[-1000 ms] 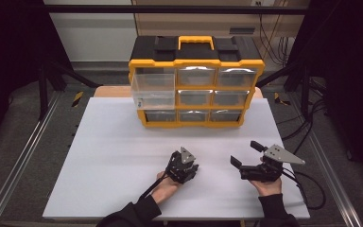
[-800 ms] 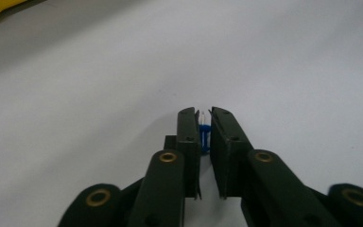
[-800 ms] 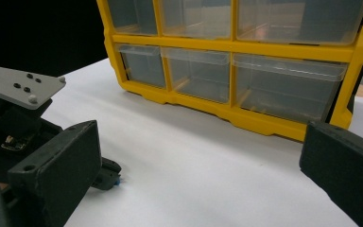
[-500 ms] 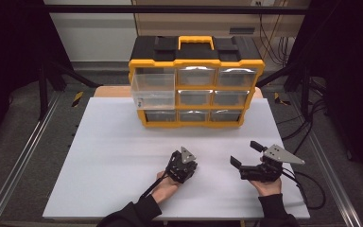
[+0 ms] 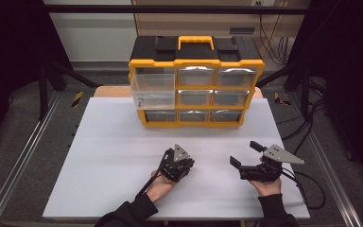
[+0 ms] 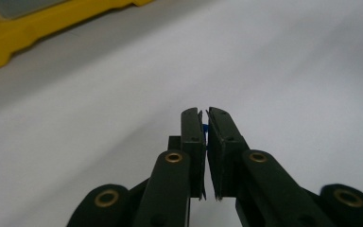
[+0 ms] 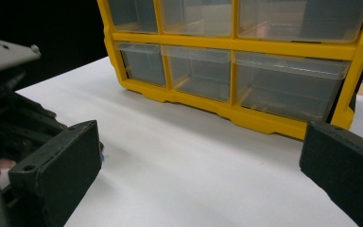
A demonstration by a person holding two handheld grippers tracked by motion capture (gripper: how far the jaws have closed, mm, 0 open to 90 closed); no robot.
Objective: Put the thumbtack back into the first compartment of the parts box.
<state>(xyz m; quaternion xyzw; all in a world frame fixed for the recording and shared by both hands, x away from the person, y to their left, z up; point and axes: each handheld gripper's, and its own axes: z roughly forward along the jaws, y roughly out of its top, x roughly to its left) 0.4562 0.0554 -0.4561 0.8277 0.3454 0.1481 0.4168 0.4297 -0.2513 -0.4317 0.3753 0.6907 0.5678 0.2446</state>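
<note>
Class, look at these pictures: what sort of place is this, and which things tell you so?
Probably a lab or workshop test bench: a white table within a metal frame, a yellow drawer organiser on it, cables trailing off, and a hand-held left gripper and right gripper.

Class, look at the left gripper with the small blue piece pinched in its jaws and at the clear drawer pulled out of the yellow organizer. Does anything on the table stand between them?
Nothing visible does. The left gripper holds the small blue piece; bare white table lies between it and the open drawer. The right gripper sits off to the side.
</note>
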